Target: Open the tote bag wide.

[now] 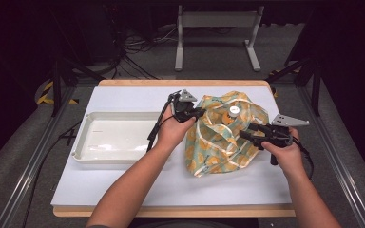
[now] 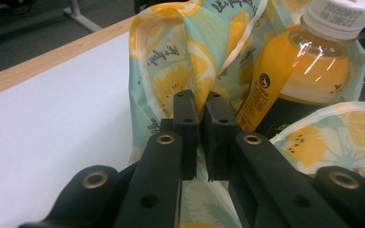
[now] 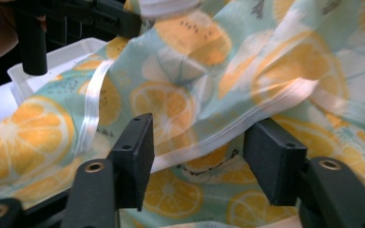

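The bag [image 1: 225,133] is lying on the surface [image 1: 123,187] right of the tray [image 1: 111,137], a bottle [image 2: 309,71] standing inside. The left gripper [image 2: 202,126] is pinching its rim; the right gripper [image 3: 209,156] is straddling a hem with jaws apart, seemingly not touching. A missed pinch there may let the fabric sag and tip the bottle.

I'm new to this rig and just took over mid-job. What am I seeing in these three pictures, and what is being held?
No robot arm here: a person holds handheld tongs in each hand. The wide picture looks down from above; the other two come from cameras riding on each pair of tongs. On the white table lie an empty white tray and a lemon-print bag with a bottle of orange drink inside. The left tongs are shut on the bag's edge. The right tongs are open, with a bag seam lying between the jaws, not yet pinched.
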`<state>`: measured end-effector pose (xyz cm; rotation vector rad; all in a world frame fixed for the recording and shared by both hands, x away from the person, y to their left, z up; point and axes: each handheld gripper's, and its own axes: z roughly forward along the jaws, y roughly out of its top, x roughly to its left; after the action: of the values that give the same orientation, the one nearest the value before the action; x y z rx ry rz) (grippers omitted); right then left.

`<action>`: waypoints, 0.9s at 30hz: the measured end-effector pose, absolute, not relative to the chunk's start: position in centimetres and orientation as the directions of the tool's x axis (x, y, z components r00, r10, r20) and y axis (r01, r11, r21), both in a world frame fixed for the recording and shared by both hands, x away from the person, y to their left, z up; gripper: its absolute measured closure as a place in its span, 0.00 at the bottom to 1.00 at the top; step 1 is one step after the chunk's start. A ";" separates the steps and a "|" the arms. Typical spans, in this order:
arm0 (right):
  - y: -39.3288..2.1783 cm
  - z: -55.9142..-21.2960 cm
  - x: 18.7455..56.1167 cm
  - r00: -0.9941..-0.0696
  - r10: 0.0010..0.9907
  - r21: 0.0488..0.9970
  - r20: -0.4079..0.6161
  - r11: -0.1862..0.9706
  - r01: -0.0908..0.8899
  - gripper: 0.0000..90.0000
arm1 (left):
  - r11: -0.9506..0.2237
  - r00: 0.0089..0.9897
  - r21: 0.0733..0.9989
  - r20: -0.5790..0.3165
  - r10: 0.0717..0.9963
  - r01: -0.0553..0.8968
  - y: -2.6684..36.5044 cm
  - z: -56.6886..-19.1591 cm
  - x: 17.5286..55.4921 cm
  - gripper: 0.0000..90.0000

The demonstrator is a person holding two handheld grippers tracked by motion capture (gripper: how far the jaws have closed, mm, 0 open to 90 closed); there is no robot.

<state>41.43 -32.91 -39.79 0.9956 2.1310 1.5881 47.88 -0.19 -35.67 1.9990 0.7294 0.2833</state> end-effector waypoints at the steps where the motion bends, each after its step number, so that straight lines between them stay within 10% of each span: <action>1: -32.9 -39.8 41.4 -0.714 0.682 0.926 0.159 0.148 0.348 0.51 | -0.366 0.795 0.850 -0.095 0.599 0.378 -0.2 -35.7 47.9 0.95; 11: -33.3 -38.9 41.2 -0.733 0.661 0.941 0.159 0.122 0.314 0.98 | -0.367 0.799 0.852 -0.094 0.594 0.373 -0.2 -35.6 47.8 0.95; 27: -36.4 -37.1 39.8 -0.701 0.702 0.929 0.127 0.163 0.332 1.00 | -0.366 0.781 0.849 -0.085 0.619 0.382 0.2 -35.8 48.7 0.96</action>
<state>39.82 -36.37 -37.13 0.9878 2.1134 1.5507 48.74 0.19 -35.77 1.9996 0.7497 0.3061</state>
